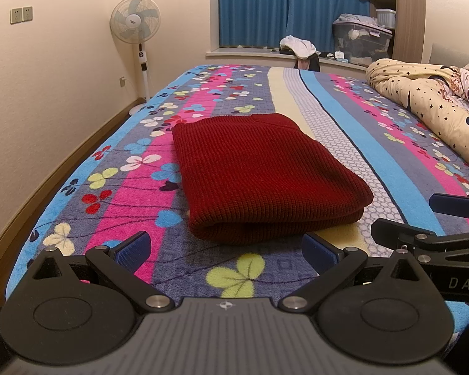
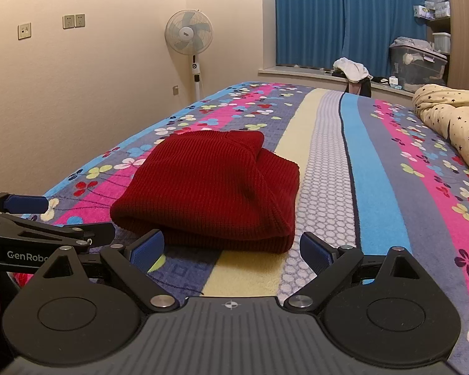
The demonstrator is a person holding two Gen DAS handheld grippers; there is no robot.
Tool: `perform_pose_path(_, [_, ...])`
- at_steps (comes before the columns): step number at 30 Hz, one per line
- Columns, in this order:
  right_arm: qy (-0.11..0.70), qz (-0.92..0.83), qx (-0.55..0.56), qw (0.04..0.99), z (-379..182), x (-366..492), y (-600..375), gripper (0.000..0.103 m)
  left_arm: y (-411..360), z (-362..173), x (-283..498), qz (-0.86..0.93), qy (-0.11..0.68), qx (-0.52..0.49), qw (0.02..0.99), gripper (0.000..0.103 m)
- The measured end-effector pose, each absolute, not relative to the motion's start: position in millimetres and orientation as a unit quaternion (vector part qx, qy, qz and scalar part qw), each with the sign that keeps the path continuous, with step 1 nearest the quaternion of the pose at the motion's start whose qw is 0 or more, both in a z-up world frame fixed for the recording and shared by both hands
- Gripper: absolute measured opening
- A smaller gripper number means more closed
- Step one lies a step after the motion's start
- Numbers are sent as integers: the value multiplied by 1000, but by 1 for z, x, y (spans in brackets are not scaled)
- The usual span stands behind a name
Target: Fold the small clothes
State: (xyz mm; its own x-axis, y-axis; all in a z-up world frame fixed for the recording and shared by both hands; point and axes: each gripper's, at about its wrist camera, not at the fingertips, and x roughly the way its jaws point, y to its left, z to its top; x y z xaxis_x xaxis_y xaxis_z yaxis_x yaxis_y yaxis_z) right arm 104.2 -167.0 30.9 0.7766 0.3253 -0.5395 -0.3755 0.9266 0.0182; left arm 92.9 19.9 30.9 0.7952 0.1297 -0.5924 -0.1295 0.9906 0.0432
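Observation:
A dark red knitted garment (image 1: 259, 175) lies folded into a thick rectangle on the flowered bedspread (image 1: 125, 168); it also shows in the right wrist view (image 2: 209, 190). My left gripper (image 1: 226, 250) is open and empty, just short of the garment's near folded edge. My right gripper (image 2: 231, 250) is open and empty, its fingertips close to the garment's near edge. The right gripper shows at the right edge of the left wrist view (image 1: 422, 222), open. The left gripper shows at the left edge of the right wrist view (image 2: 59, 215), open.
A star-patterned quilt (image 1: 428, 100) is bunched along the bed's right side. A standing fan (image 1: 136, 25) is by the left wall. A window ledge with clothes (image 1: 298, 47) and a storage box (image 1: 359, 40) lies beyond the bed, under blue curtains.

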Motion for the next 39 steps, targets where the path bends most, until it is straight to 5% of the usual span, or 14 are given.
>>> perform_pose_path(39, [279, 188, -44, 941, 27, 101, -168, 95, 21, 31, 92, 70, 315, 1, 947, 102])
